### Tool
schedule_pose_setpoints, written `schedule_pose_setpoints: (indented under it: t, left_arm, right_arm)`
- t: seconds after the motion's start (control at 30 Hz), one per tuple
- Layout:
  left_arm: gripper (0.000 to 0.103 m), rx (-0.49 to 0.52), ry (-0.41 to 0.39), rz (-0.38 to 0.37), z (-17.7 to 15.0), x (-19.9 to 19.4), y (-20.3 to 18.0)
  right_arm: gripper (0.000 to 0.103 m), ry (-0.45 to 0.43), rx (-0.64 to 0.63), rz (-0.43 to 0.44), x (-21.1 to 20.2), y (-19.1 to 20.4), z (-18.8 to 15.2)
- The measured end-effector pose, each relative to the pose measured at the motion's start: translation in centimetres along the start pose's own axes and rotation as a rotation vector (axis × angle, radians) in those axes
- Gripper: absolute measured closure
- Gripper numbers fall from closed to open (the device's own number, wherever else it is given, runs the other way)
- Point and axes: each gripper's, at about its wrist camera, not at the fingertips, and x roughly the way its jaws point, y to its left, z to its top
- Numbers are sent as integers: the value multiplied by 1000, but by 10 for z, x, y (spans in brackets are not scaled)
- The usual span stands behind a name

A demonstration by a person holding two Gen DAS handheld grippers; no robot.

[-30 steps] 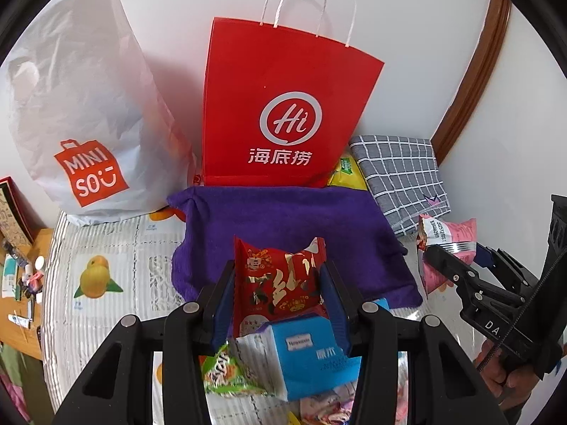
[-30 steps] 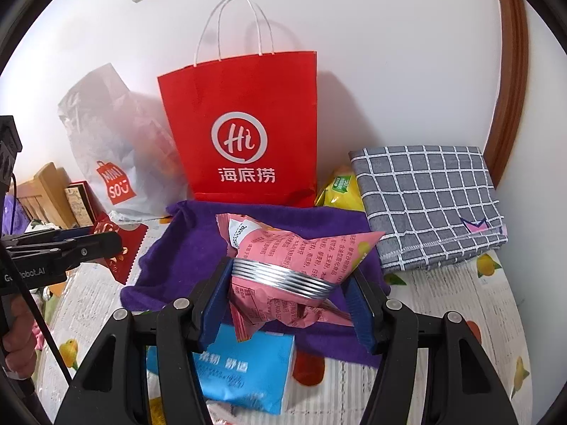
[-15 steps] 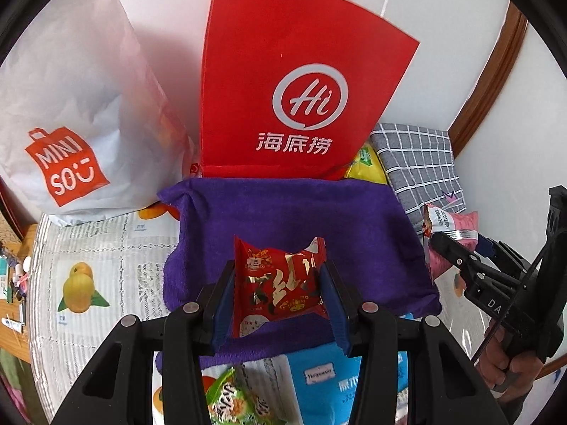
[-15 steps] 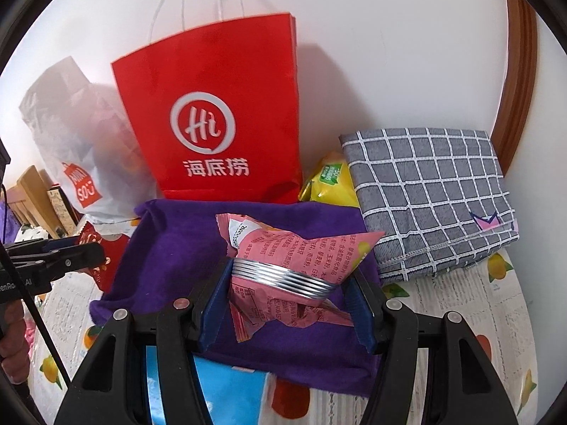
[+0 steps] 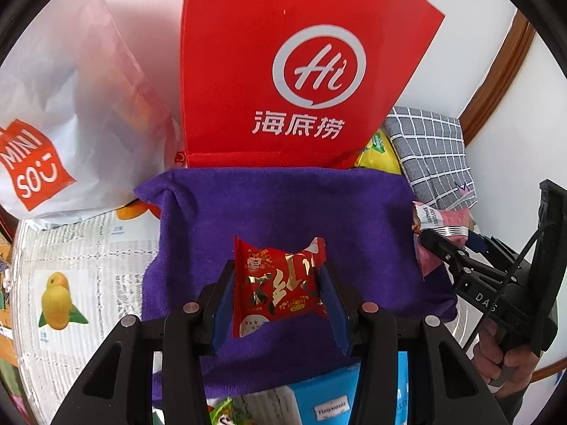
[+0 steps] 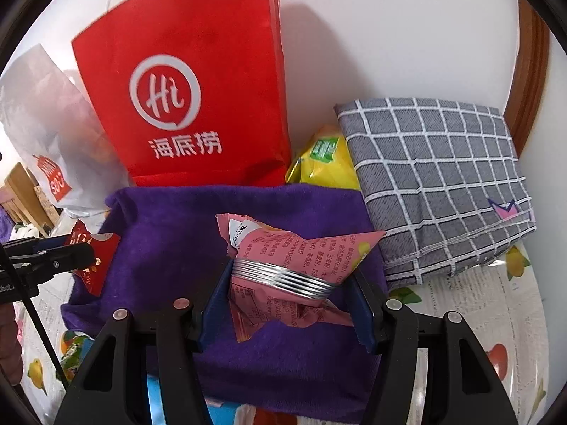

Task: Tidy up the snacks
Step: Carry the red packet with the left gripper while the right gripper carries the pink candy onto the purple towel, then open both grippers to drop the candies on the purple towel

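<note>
My left gripper [image 5: 278, 276] is shut on a red snack packet [image 5: 280, 283] with gold lettering, held just above the near part of a purple towel [image 5: 283, 202]. My right gripper [image 6: 294, 283] is shut on a pink snack packet [image 6: 294, 248] with a silver band, over the same purple towel [image 6: 170, 241]. In the left wrist view the right gripper [image 5: 430, 239] shows at the right edge with the pink packet [image 5: 443, 217]. In the right wrist view the left gripper [image 6: 83, 253] shows at the left edge with the red packet [image 6: 95, 269].
A red paper bag [image 5: 283, 71] and a white Miniso bag [image 5: 53, 106] stand against the wall behind the towel. A yellow snack bag [image 6: 326, 159] and a folded grey checked cloth [image 6: 436, 184] lie at the right. A blue pack [image 5: 326, 400] and more snacks lie near me on the fruit-print tablecloth [image 5: 78, 255].
Both grippers have moved forward and down toward the purple towel, each keeping its packet. The bags behind loom larger, and the blue pack has slid out toward the bottom edge.
</note>
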Motion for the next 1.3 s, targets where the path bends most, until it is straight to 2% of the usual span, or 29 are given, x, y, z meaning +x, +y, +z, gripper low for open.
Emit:
schedule_pose_setpoints:
  t: [0.57,1.0,1.1,1.17,1.2,1.3]
  left_arm:
    - [59,7,77,-1,3,51,2]
    - [58,27,113,-12,3,66,-4]
    - [52,22,116,-20,3,65,-4]
    - [38,18,111,-23,4,63,-6]
    - [28,16,103,-11,4,61,-7]
    - [24,23,80,-3,5,52,-11]
  right_arm:
    - [43,89,1,-3,47,-9,-8]
    - [41,126,-11,2,60,-5,-8]
    - [39,138,-26,0,61,1,-8]
    - [35,137,-36,-6,58,5,-8]
    - [31,135,-41,-10,53,9,-8]
    - [24,119,-49,-13,42,10,-8]
